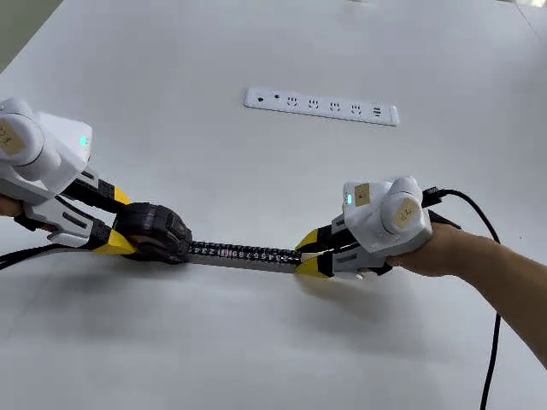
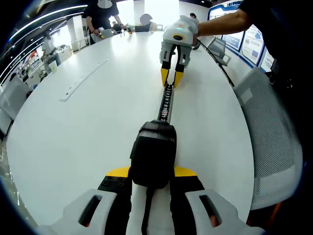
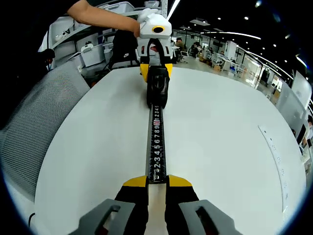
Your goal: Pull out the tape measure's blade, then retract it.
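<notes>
A black tape measure point(image 1: 154, 231) lies on the white table, and my left gripper point(image 1: 121, 220) is shut on its case point(image 2: 154, 152). Its dark blade point(image 1: 244, 254) with white numerals runs out flat along the table to the right. My right gripper point(image 1: 309, 253) is shut on the blade's end. In the right gripper view the blade point(image 3: 156, 147) stretches from my yellow-tipped jaws to the case point(image 3: 158, 87), with the left gripper point(image 3: 155, 66) behind it. In the left gripper view the blade point(image 2: 167, 105) leads away to the right gripper point(image 2: 171, 77).
A white power strip point(image 1: 320, 105) lies further back on the table point(image 1: 256, 342). A black cable point(image 1: 491, 256) trails from the right gripper past the person's forearm. A mesh chair point(image 2: 274, 132) stands at the table's edge. People sit at the far end point(image 2: 102, 14).
</notes>
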The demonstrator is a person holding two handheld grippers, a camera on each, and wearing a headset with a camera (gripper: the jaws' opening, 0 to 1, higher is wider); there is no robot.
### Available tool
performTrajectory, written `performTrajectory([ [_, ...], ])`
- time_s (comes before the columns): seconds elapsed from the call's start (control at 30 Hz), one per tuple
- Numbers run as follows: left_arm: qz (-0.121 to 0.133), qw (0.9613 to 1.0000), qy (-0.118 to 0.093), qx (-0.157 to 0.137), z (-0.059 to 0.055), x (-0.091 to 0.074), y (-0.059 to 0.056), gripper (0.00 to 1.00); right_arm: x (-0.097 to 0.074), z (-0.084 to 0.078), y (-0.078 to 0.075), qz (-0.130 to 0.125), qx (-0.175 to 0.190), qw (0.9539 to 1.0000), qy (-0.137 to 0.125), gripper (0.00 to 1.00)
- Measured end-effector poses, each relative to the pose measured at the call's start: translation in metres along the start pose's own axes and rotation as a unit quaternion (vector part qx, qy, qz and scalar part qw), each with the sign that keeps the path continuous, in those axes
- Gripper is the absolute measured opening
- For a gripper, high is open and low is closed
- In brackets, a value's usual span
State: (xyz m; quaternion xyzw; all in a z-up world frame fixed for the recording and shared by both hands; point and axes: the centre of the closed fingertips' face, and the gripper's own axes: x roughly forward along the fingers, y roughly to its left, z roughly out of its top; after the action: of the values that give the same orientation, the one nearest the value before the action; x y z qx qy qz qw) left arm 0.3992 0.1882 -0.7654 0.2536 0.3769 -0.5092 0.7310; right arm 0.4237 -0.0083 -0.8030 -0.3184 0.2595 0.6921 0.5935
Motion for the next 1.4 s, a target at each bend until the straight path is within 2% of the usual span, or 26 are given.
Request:
performTrajectory([
  [0.97,-0.002,1.0000,0.002,-0.002,0.001,0.000,0.000,0.24,-0.039,-0.042,0.002,-0.014,0.024,0.9991,0.032,0.08],
  [1.4,-0.005,1.0000,0.004,-0.002,0.002,0.000,-0.001,0.24,-0.050,-0.053,0.003,-0.018,0.032,0.9984,0.042,0.07],
])
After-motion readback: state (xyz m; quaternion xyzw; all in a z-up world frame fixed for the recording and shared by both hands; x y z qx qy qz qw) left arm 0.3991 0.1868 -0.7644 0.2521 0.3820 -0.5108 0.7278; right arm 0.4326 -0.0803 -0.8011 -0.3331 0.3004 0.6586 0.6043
